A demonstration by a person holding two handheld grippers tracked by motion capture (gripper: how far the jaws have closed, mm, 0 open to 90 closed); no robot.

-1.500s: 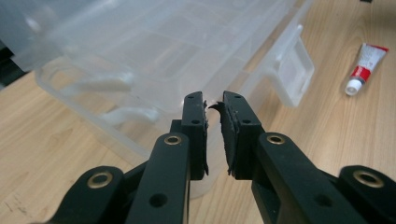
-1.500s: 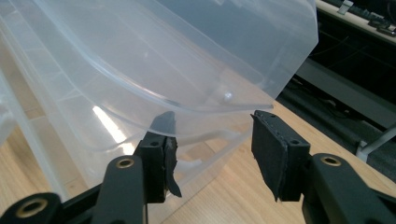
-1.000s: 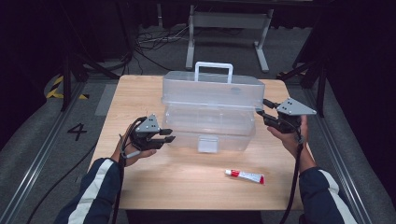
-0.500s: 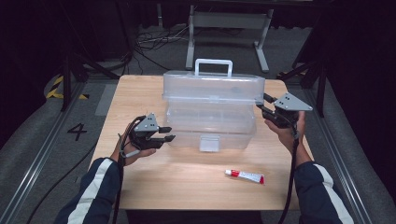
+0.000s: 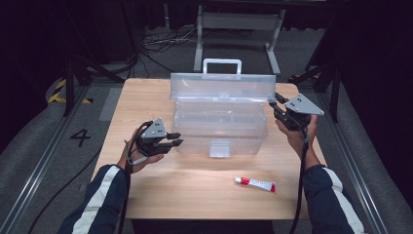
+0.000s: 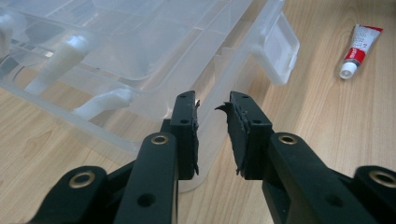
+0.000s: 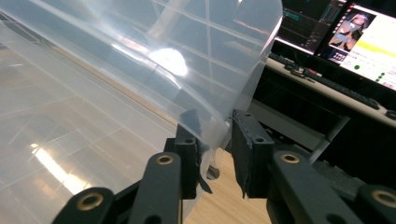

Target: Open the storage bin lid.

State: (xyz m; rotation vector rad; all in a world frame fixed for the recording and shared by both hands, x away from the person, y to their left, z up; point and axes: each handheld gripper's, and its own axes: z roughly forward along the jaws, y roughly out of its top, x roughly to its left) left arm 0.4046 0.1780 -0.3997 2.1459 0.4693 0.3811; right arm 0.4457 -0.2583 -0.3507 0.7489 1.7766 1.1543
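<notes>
Clear box lid (image 7: 140, 60) between right tool (image 7: 215, 135) jaws

In the right gripper view the clear lid (image 7: 140, 56) of the box (image 5: 219, 124) runs off the top and left edges, and its corner covers the tip of one jaw of the right gripper (image 7: 215, 135), so whether the pads press on the plastic cannot be told. The print on the tube (image 5: 255, 184) is too small to read from above (the left gripper view cuts off its far end at the edge). Both sleeves (image 5: 97, 204) are cut by the bottom edge.
</notes>
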